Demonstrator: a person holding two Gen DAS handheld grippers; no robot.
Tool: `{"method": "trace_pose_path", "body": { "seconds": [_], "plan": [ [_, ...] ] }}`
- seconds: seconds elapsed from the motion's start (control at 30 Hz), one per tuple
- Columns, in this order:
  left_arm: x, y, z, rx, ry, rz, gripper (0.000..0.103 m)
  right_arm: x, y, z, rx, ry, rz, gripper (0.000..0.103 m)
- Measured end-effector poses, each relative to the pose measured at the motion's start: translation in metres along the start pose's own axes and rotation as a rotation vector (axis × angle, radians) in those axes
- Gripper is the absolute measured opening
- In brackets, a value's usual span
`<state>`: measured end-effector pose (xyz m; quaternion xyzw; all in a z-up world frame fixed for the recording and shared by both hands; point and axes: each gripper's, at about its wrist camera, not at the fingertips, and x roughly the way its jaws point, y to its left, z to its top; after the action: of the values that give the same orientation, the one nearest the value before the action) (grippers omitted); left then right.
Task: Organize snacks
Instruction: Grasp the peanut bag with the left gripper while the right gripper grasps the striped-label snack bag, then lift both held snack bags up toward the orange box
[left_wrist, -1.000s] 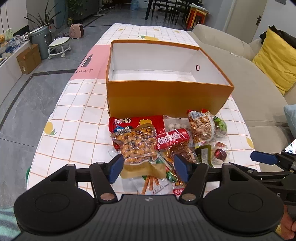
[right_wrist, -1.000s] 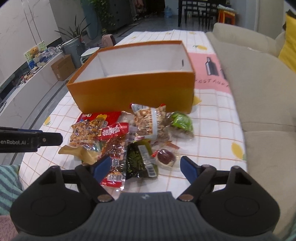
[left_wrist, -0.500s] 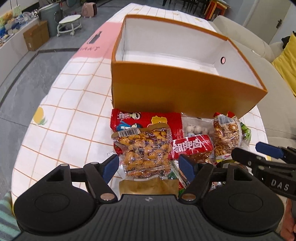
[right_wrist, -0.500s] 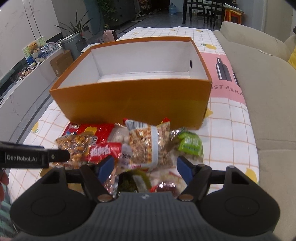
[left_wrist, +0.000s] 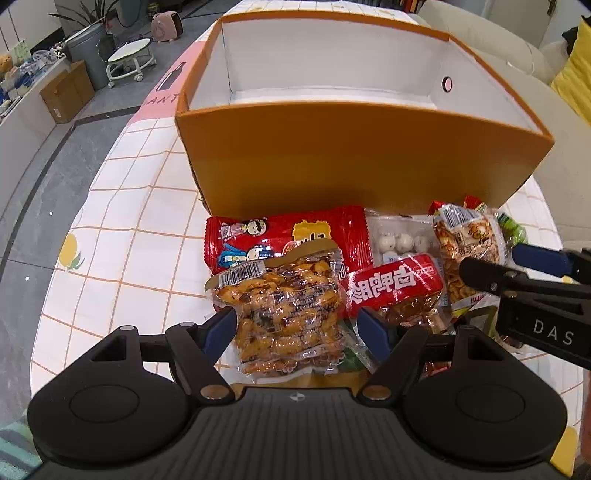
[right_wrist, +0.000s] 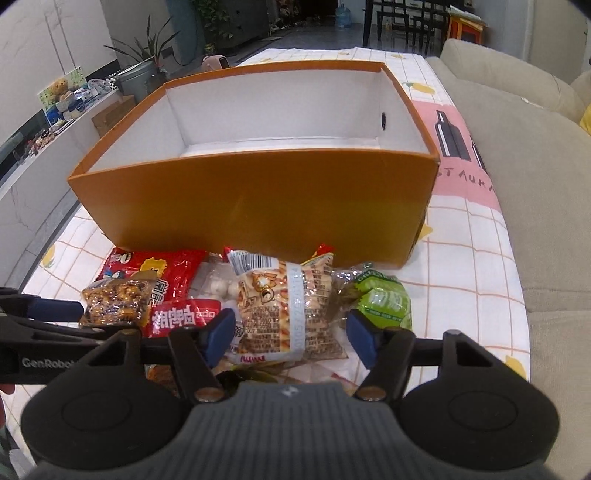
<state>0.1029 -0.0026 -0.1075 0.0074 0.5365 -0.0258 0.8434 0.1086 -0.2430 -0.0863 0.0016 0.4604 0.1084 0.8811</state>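
Every snack still lies heaped on the bench against the near wall of the orange box (left_wrist: 351, 166), which stands empty. The left hand-held gripper (left_wrist: 297, 328) hangs wide open, nothing pinched, straddling the clear bag of peanuts (left_wrist: 284, 314); the bag's long axis runs away from it toward the box, directly ahead. The right hand-held gripper (right_wrist: 288, 334) is closing around the striped nut packet (right_wrist: 284, 314), pads not yet pressing by my eye. Each hand has its own packet nearest, so neither need cross.
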Motion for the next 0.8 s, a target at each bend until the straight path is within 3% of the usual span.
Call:
{"method": "trace_pose_path", "body": {
  "seconds": [0.1, 0.27, 0.8],
  "plan": [
    [0.003, 0.000, -0.002, -0.009, 0.009, 0.004, 0.073, 0.002, 0.001, 0.000, -0.019, -0.005, 0.003, 0.052],
    [-0.003, 0.002, -0.005, -0.009, -0.020, -0.013, 0.069, -0.001, 0.005, -0.002, -0.047, -0.032, 0.001, 0.038],
    [-0.049, 0.017, -0.005, -0.055, -0.132, -0.048, 0.069, -0.038, 0.013, 0.005, -0.043, -0.111, 0.033, 0.032]
  ]
}}
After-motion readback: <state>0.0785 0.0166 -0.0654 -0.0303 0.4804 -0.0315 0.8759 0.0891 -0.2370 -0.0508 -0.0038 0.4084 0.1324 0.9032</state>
